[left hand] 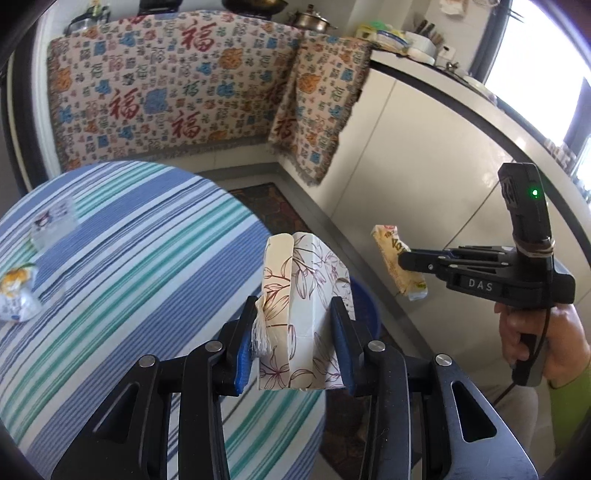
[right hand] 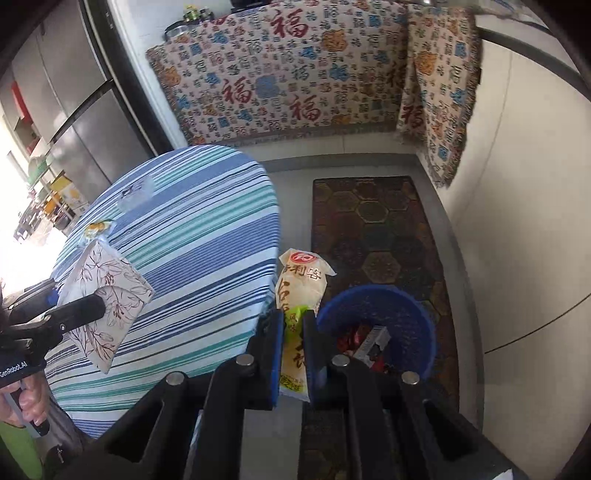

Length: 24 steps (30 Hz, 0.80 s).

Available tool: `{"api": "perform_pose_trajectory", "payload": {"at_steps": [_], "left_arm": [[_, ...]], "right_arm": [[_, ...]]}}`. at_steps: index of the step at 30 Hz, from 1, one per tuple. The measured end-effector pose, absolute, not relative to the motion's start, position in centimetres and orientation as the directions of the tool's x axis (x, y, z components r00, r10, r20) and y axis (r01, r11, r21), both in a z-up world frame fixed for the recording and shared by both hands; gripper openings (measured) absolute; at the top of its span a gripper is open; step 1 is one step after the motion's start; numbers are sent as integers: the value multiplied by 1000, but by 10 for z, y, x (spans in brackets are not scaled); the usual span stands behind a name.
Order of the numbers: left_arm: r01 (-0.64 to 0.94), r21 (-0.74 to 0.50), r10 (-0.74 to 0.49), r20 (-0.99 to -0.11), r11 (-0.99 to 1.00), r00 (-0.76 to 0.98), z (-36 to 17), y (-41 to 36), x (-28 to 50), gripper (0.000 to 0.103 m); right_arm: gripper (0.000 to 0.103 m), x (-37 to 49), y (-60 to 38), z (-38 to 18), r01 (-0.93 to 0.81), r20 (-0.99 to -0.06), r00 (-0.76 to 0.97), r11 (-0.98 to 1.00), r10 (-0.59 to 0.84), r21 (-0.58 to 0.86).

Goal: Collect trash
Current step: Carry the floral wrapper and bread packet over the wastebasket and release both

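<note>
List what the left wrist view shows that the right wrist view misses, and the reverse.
Only the left wrist view: a lidded pot on the covered counter, the window at right, and the right gripper seen from the side.

Only the right wrist view: trash inside the blue bin, the whole patterned floor mat, and the steel fridge.

Both: the striped table, the floral paper box clamped in the left gripper, the yellow snack wrapper pinched by the right gripper, two small wrappers left on the table, and the patterned cloth.

- Left wrist view looks steeply down along its fingers, close over the striped tabletop (left hand: 110, 258).
- Right wrist view looks down likewise; both share the tabletop (right hand: 192, 229) and patterned blanket (left hand: 166, 92).
</note>
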<state>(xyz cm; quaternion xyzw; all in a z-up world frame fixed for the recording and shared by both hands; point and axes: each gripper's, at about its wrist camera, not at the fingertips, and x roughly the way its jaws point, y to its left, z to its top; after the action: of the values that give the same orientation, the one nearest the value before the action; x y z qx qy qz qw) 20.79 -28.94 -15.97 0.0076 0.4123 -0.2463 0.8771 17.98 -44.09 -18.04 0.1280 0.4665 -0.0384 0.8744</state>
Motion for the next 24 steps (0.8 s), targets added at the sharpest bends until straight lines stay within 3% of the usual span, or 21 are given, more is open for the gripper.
{"api": "perform_pose_trajectory", "payload": {"at_steps": [10, 24], "left_arm": [[518, -182, -456, -757, 836, 468, -191, -379, 237, 38], [521, -180, -428, -807, 835, 407, -258, -432, 273, 38]], "right_arm": [[10, 175, -513, -225, 309, -830, 558, 928, 2, 209], [10, 177, -572, -291, 400, -854, 518, 870, 44, 287]]}}
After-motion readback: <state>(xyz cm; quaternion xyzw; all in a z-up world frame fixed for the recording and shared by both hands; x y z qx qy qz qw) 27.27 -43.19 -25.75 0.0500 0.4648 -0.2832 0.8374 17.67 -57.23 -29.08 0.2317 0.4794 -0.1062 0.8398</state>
